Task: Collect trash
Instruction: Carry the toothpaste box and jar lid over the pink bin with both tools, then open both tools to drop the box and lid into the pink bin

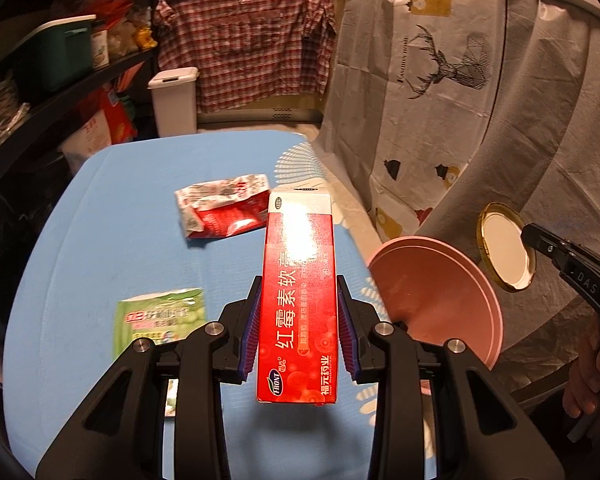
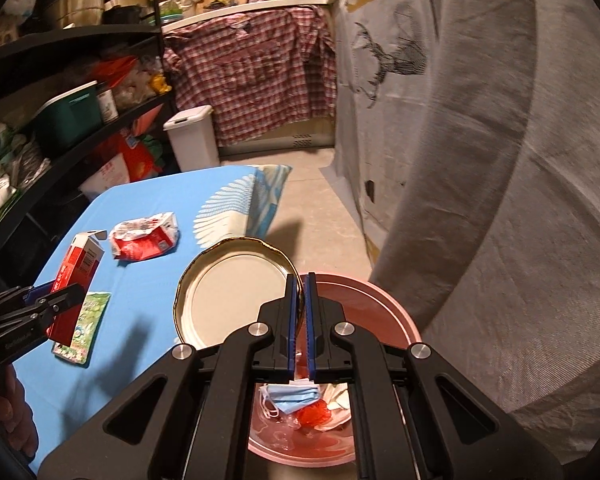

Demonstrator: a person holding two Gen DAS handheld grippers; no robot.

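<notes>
Red carton [image 1: 298, 296] gripped in left claw [image 1: 298, 332], right claw [image 2: 300, 328] pinching jar lid [image 2: 236, 296] rim

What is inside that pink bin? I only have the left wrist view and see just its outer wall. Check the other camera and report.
Observer: The right wrist view looks down into the pink bin; a blue face mask lies at the bottom.
Operator: List the rest in there.
Observer: A red crinkled piece sits beside the mask, with some white scrap next to it.
Operator: Tell me how the right gripper holds the jar lid.
Observer: The right gripper is shut on the jar lid, pinching its gold rim, with the lid out over the bin's near-left edge.
</notes>
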